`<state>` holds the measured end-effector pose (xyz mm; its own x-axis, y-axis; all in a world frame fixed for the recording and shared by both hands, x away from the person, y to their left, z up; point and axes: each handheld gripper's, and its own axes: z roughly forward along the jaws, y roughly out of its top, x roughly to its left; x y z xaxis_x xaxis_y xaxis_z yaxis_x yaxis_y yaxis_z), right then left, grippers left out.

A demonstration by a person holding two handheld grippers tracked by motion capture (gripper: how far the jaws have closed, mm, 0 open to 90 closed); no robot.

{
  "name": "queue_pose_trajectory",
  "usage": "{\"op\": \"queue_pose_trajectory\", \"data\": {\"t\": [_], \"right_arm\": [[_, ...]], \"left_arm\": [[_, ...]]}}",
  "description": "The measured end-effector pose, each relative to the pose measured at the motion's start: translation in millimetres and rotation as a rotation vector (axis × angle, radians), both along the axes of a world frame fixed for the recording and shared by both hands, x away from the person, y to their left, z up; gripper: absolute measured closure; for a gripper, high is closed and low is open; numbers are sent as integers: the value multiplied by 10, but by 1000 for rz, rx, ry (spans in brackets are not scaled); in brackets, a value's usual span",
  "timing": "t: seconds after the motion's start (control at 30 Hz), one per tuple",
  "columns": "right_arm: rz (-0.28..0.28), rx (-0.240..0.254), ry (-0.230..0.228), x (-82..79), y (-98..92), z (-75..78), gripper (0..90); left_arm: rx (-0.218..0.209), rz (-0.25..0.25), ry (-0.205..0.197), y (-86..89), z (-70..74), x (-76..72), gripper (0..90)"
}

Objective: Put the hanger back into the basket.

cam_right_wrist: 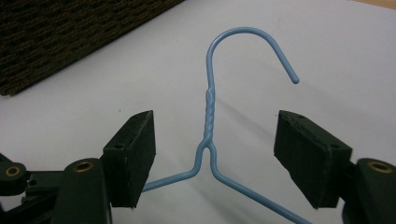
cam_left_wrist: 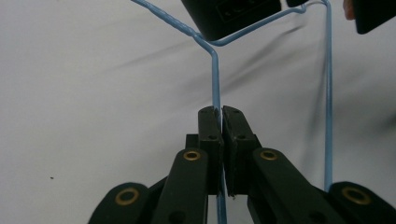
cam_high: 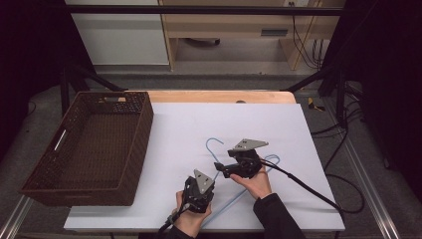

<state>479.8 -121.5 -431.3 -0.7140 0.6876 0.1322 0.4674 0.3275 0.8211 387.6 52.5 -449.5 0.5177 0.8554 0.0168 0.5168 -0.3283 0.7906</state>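
High view, left hand: the left gripper sits low near the table's near edge, held from below by a hand, its grey plate facing up.
High view, right hand: the right gripper lies farther up the white sheet, its body turned toward the left, with the hand under it and a dark sleeve behind.
High view, hanger: the blue wire hanger lies on the sheet between and around both grippers, hook toward the far side.
High view, basket: the brown woven basket stands at the left edge of the sheet, well apart from the hanger; its inside shows bare weave.
Left gripper view, tool: the jaws are pressed together on a straight run of the hanger's wire, which passes up between the pads.
Right gripper view, tool: the jaws stand wide, one on each side of the hanger's twisted neck, neither pad touching it.
Right gripper view, hook: it curves up and to the right above the neck; the basket's wall fills the upper left corner.
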Motion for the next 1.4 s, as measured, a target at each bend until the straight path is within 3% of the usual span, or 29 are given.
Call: {"op": "queue_pose_trajectory", "data": {"t": [0.23, 0.53, 1.1, 1.4], "right_arm": [[-4, 11, 10, 70, 98, -22, 384], [-19, -3, 45, 150, 137, -121, 525], [10, 42, 90, 196, 142, -149, 842], [4, 58, 101, 192, 138, -131, 857]], "left_arm": [[12, -4, -31, 10, 19, -10, 871], [0, -6, -15, -9, 15, -24, 871], [1, -15, -19, -37, -2, -28, 871], [1, -18, -21, -33, -12, -32, 870]]}}
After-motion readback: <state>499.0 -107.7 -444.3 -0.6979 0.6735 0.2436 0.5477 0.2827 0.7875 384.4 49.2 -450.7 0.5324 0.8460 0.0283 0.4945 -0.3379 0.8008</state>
